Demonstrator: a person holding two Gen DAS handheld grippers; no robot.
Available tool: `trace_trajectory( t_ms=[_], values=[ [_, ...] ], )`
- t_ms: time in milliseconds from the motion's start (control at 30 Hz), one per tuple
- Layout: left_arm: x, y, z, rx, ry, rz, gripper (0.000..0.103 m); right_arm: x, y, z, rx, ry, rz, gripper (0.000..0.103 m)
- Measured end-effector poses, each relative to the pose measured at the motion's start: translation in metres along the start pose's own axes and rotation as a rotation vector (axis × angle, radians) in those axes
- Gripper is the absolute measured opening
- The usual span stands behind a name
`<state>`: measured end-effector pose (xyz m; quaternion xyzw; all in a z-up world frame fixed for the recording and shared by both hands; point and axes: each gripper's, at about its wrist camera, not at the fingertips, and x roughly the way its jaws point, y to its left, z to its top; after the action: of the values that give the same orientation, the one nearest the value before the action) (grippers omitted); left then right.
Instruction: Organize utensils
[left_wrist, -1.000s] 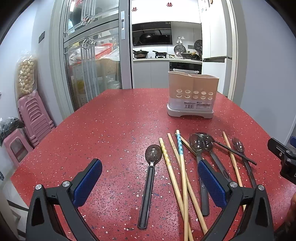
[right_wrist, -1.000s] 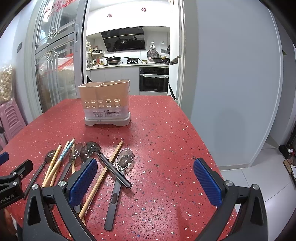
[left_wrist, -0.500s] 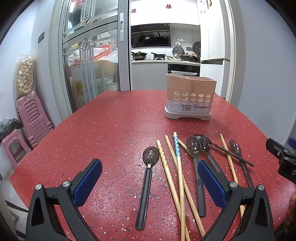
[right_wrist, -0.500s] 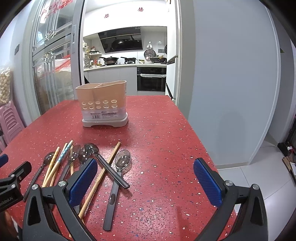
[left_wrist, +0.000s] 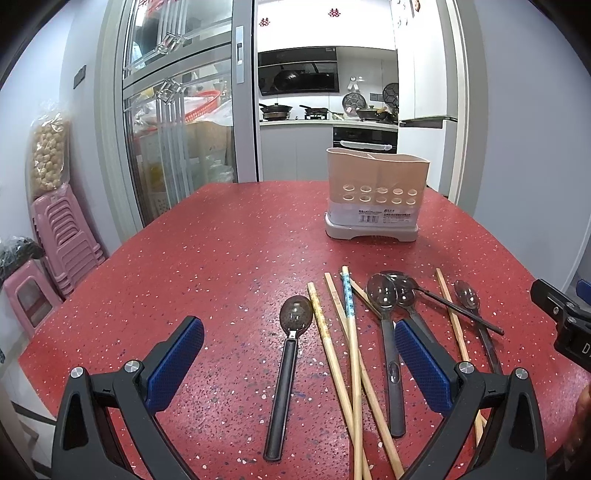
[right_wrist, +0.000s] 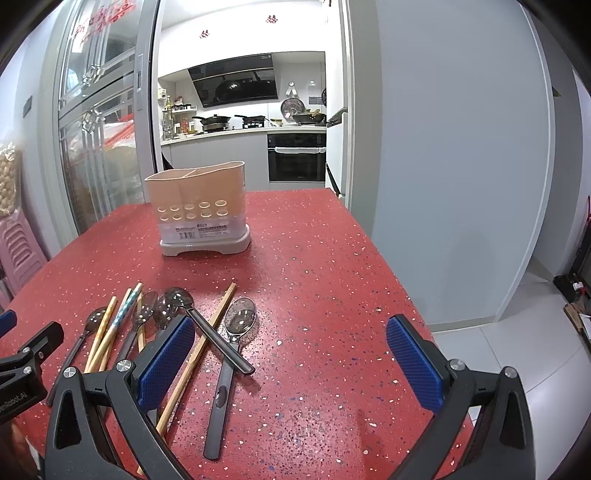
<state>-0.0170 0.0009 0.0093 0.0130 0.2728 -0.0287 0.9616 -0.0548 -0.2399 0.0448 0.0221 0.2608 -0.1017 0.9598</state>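
Left gripper (left_wrist: 299, 365) and right gripper (right_wrist: 290, 363) both spread wide, holding nothing, above the red speckled surface (left_wrist: 221, 258). Left view alone shows stacked pink stools (left_wrist: 62, 236); spoons (left_wrist: 288, 354) and chopsticks (left_wrist: 351, 332) lie loose before the beige utensil holder (left_wrist: 375, 195). Right view alone shows the tiled floor (right_wrist: 517, 343) past the surface edge.

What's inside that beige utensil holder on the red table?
Nothing sticks out above the rim of the utensil holder, and a divider splits its open top. The walls hide the bottom, so small items there cannot be ruled out. The spoons and chopsticks lie on the table.
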Motion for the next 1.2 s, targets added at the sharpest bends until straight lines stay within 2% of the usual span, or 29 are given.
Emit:
trace_trajectory(
  t_ms=[1200],
  values=[
    [0.0009, 0.0026, -0.0004, -0.012, 0.002, 0.003, 0.103, -0.0038, 0.0035, -0.0003, -0.003, -0.006, 0.003, 0.103]
  ],
)
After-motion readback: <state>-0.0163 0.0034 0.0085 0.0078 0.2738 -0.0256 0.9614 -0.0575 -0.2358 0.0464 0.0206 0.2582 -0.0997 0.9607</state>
